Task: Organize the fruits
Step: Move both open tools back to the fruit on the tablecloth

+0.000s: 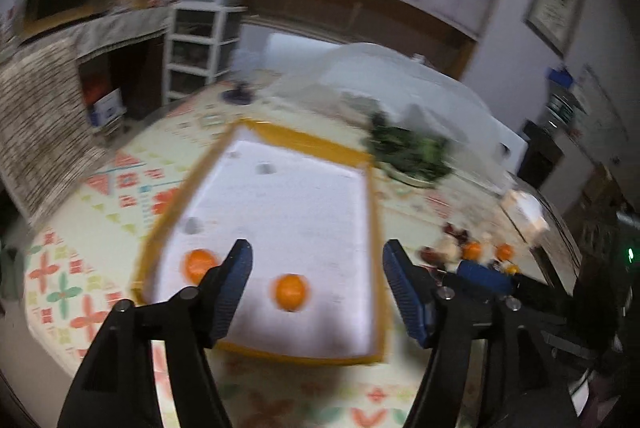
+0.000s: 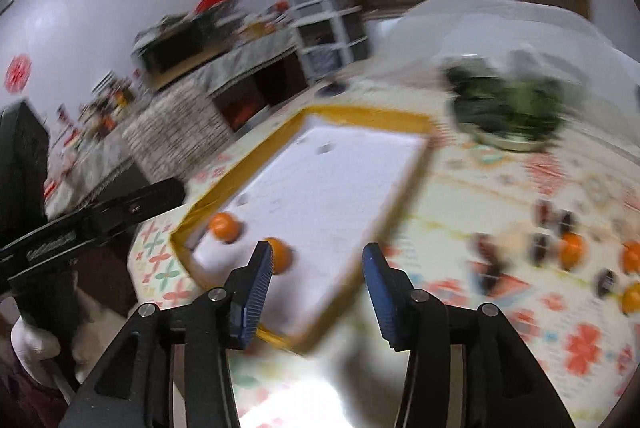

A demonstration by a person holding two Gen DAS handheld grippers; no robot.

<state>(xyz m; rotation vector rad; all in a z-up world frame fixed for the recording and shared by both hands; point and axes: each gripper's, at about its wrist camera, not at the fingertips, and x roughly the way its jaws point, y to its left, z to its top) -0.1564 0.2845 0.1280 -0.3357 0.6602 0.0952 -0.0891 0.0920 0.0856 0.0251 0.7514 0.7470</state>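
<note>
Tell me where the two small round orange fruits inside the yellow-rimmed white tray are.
Both small round orange fruits lie side by side at the near end of the yellow-rimmed white tray, just ahead of the left gripper, one by the tray's near left corner.

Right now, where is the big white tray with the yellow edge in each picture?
Left wrist view: the tray fills the middle, straight ahead of the open left gripper, with two oranges near its close end.
Right wrist view: the tray sits in the middle, tilted, ahead of the open right gripper.
Shared landmark: the plate of greens beyond the tray's far right corner.
</note>
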